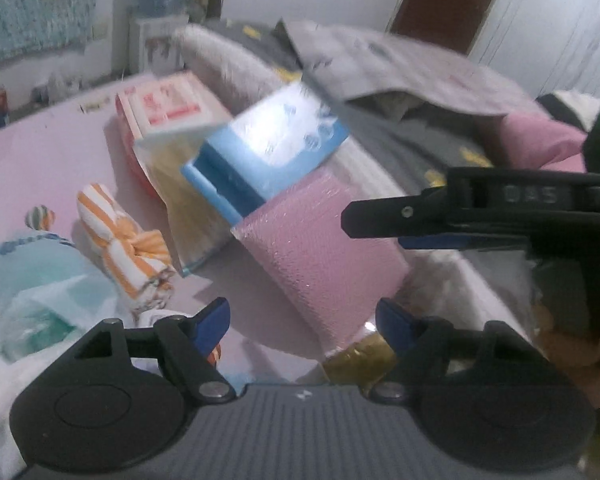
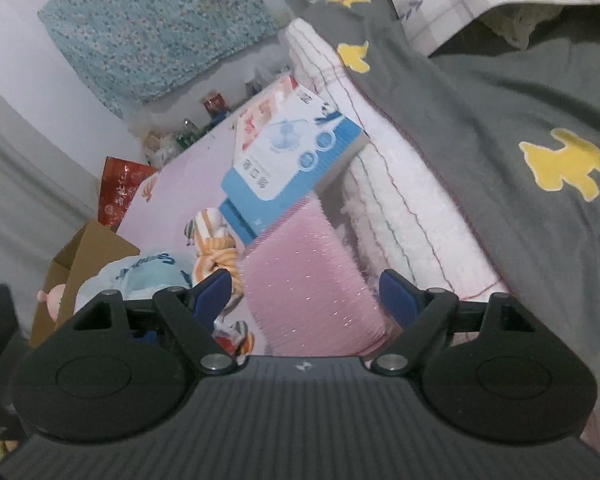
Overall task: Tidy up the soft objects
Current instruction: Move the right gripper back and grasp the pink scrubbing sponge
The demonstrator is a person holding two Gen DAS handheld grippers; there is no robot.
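Both tools, left tool and right tool, gape empty; straddle the pink pack squarely before squeezing.

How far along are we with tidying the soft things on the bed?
Early, by the look of it. Nothing looks sorted yet: the pink pack, blue box and orange-striped cloth toy lie jumbled on the pink sheet. In hand: nothing. The left gripper and right gripper are both open, and the pink pack lies in line with their jaws. Left: essentially everything.
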